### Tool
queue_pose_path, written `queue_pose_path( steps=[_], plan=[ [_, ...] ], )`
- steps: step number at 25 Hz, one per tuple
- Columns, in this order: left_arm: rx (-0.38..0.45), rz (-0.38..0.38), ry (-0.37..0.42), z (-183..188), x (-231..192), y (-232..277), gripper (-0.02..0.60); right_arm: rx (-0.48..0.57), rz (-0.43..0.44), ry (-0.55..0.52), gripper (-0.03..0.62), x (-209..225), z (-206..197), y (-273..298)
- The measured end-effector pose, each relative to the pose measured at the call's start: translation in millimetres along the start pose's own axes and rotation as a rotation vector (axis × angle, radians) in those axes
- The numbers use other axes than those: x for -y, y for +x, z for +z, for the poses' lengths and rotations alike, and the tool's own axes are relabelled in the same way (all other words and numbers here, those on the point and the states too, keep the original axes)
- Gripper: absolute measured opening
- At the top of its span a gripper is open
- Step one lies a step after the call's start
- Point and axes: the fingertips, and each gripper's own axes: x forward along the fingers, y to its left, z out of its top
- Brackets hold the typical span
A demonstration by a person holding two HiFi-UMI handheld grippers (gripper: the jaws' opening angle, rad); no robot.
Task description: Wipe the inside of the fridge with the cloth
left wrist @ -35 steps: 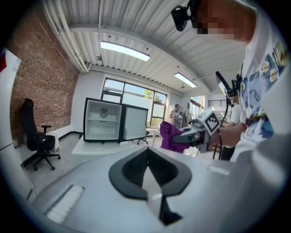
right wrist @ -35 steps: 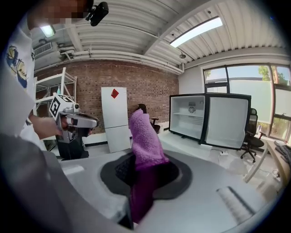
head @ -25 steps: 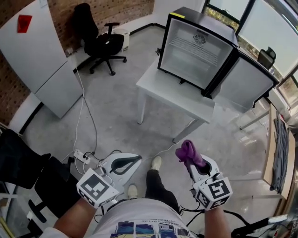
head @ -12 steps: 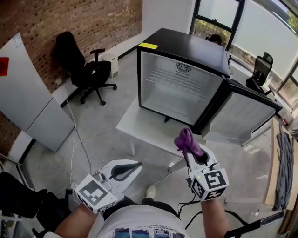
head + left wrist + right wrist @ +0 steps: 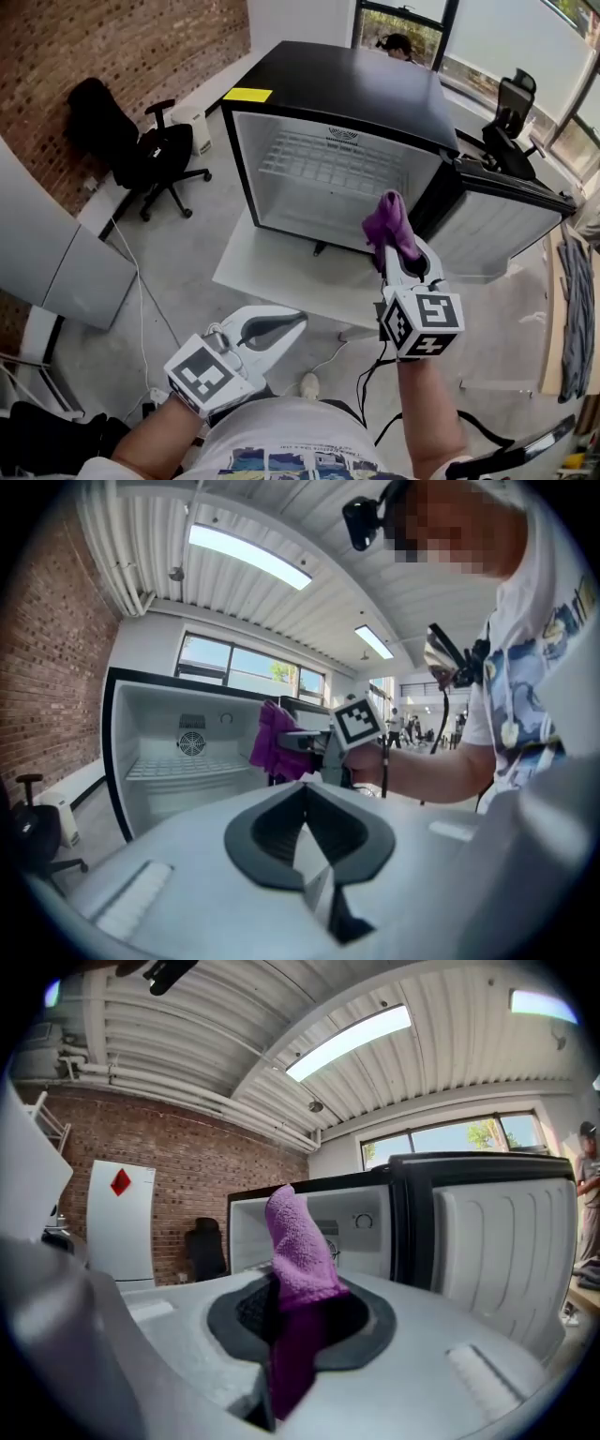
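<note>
A small black fridge (image 5: 375,94) stands on a white table (image 5: 281,277), its door (image 5: 511,225) swung open to the right. Its white inside (image 5: 337,183) shows a wire shelf and nothing else. My right gripper (image 5: 398,246) is shut on a purple cloth (image 5: 389,223), held up just in front of the fridge opening. In the right gripper view the purple cloth (image 5: 298,1269) sticks up from the closed jaws. My left gripper (image 5: 281,328) hangs low at the left, shut with nothing in it. The left gripper view shows the fridge (image 5: 187,752) and the cloth (image 5: 274,742).
A black office chair (image 5: 131,150) stands at the left by a brick wall. A grey panel (image 5: 56,272) leans at the far left. Cables (image 5: 141,300) trail over the concrete floor. Another chair (image 5: 506,117) and a window lie behind the fridge.
The fridge has come closer and fills more of the head view. My right gripper with the cloth has risen toward the fridge opening. The left gripper stays low.
</note>
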Motion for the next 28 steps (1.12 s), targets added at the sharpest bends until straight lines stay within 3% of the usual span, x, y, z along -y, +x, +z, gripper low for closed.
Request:
queue_pose_path(
  steps=[7, 17, 22, 28],
  plan=[
    [0.015, -0.150, 0.060, 19.6, -58.8, 9.5, 0.006, 0.018, -0.212, 0.005, 0.063, 36.1, 13.5, 67.5],
    [-0.041, -0.342, 0.101, 19.4, -138.0, -19.7, 0.006, -0.020, -0.532, 0.067, 0.063, 90.7, 4.9, 136.3],
    [-0.024, -0.354, 0.074, 26.1, -160.9, -20.9, 0.006, -0.063, -0.583, 0.048, 0.063, 106.9, 0.7, 163.6],
    [-0.015, -0.375, 0.072, 28.8, -156.6, -8.9, 0.006, -0.094, -0.595, 0.002, 0.063, 129.8, -1.1, 191.8]
  ],
)
